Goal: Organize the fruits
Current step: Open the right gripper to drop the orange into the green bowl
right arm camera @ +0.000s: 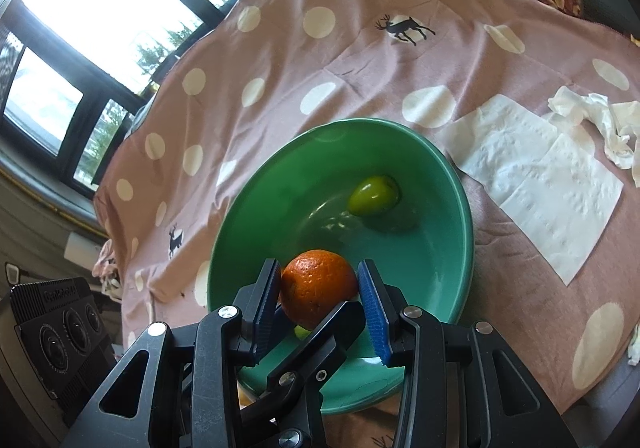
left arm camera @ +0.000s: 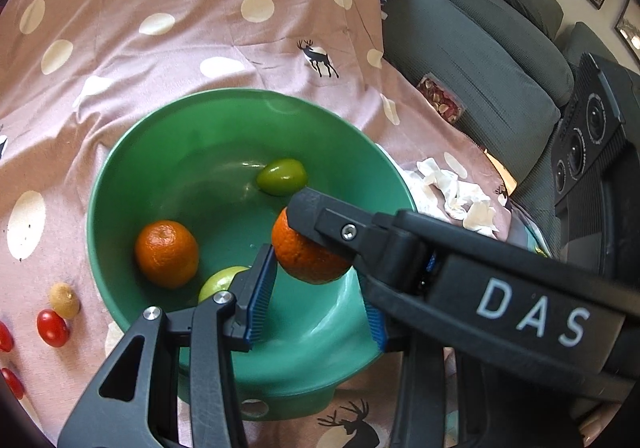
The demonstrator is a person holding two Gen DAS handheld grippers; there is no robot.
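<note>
Right gripper (right arm camera: 318,302): fingers pinching an orange (right arm camera: 318,290) above the near side of a green bowl (right arm camera: 456,172). Left gripper (left arm camera: 318,300): fingers spread, holding nothing, over the bowl's near rim. Bowl contents: second orange (left arm camera: 167,254), two green fruits (left arm camera: 282,176) (left arm camera: 218,282). Pink spotted cloth (left arm camera: 168,60) on the desk carries cherry tomatoes (left arm camera: 52,328), one small tan fruit (left arm camera: 64,300), flat napkin (right arm camera: 536,176) and crumpled tissue (right arm camera: 596,128).
</note>
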